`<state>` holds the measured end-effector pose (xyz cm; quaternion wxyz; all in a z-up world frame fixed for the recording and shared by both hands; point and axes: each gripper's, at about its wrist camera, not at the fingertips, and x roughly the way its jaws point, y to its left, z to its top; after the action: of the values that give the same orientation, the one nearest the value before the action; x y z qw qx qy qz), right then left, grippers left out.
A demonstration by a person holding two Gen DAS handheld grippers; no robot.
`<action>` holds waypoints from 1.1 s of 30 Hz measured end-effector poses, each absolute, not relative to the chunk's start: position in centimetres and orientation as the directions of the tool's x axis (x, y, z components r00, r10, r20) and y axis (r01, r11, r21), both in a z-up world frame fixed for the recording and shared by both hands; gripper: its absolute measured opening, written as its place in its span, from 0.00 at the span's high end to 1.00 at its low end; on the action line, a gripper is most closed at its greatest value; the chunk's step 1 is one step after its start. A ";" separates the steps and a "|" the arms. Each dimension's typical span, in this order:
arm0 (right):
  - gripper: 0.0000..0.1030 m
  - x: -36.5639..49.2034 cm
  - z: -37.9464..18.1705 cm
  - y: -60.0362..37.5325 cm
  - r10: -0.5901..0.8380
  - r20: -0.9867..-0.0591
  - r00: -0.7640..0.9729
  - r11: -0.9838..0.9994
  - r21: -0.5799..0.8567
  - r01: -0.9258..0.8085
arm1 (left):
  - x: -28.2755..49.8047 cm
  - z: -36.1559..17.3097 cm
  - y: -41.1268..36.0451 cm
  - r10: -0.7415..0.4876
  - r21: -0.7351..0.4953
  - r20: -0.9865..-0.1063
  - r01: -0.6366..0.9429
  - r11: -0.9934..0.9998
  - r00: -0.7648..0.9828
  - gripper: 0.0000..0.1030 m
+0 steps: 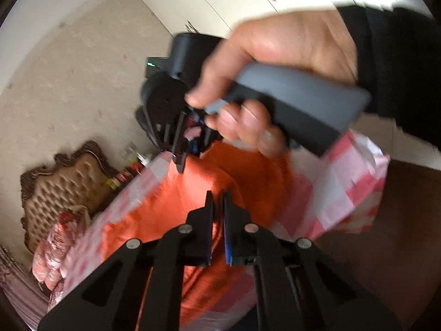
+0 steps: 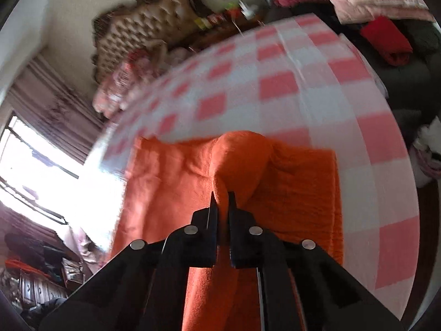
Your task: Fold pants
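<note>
In the left wrist view, the left gripper [image 1: 217,195] is pinching an edge of the orange pants [image 1: 248,182] with jaws nearly closed, over the checked table [image 1: 344,190]. In the right wrist view, the right gripper [image 2: 222,197] is gripping a raised fold the same way. I judge a fold is being carried; next, both must lay it down evenly.

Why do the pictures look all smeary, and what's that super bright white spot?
Left wrist view: motion blur smears the hand and checked tablecloth. Right wrist view: window glare whites out the left side, the checks streak, and the fisheye bends the table edge; the orange pants stay fairly sharp.
</note>
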<state>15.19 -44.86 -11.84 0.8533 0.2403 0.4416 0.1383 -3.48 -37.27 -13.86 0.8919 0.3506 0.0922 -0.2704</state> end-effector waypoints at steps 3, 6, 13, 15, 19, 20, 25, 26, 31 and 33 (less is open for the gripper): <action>0.93 14.6 -9.4 -45.4 0.438 -0.661 0.609 0.850 0.525 -0.041 | -3.7 -12.0 -38.0 -0.433 0.580 -0.312 0.530 0.618 0.846 0.94; 0.93 14.6 -9.0 -46.6 0.403 -0.680 0.612 0.866 0.501 -0.013 | -3.5 -11.8 -39.5 -0.450 0.565 -0.331 0.556 0.609 0.830 0.94; 0.93 14.6 -13.1 -48.4 0.293 -0.770 0.567 0.908 0.410 0.088 | -3.3 -14.8 -42.2 -0.472 0.563 -0.397 0.615 0.552 0.787 0.94; 0.93 14.3 -13.2 -48.4 0.283 -0.765 0.579 0.911 0.404 0.088 | -3.3 -15.0 -42.2 -0.481 0.564 -0.387 0.614 0.552 0.787 0.94; 0.93 13.1 -11.4 -48.0 0.278 -0.733 0.621 0.917 0.394 0.055 | -3.2 -14.2 -41.8 -0.491 0.552 -0.351 0.600 0.579 0.797 0.94; 0.93 12.7 -10.9 -47.9 0.266 -0.727 0.633 0.923 0.381 0.049 | -3.1 -14.1 -41.6 -0.498 0.550 -0.348 0.604 0.577 0.794 0.94; 0.92 13.0 -12.1 -47.4 0.129 -0.785 0.605 0.971 0.224 0.083 | -3.5 -15.2 -42.2 -0.520 0.552 -0.372 0.633 0.543 0.769 0.94; 0.92 12.9 -12.5 -47.3 0.114 -0.789 0.604 0.976 0.203 0.082 | -3.6 -15.3 -42.2 -0.524 0.553 -0.366 0.633 0.542 0.769 0.94; 0.92 12.7 -12.9 -47.7 0.105 -0.785 0.610 0.978 0.192 0.079 | -4.0 -16.2 -42.5 -0.525 0.587 -0.351 0.619 0.522 0.775 0.94; 0.92 12.8 -13.0 -47.5 0.095 -0.787 0.610 0.982 0.174 0.072 | -4.1 -16.5 -42.6 -0.523 0.602 -0.344 0.611 0.514 0.780 0.94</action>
<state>12.76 -47.54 -13.00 0.8922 0.0946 0.4417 0.0064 -4.13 -42.62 -16.54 0.8680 0.3693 0.0591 -0.3267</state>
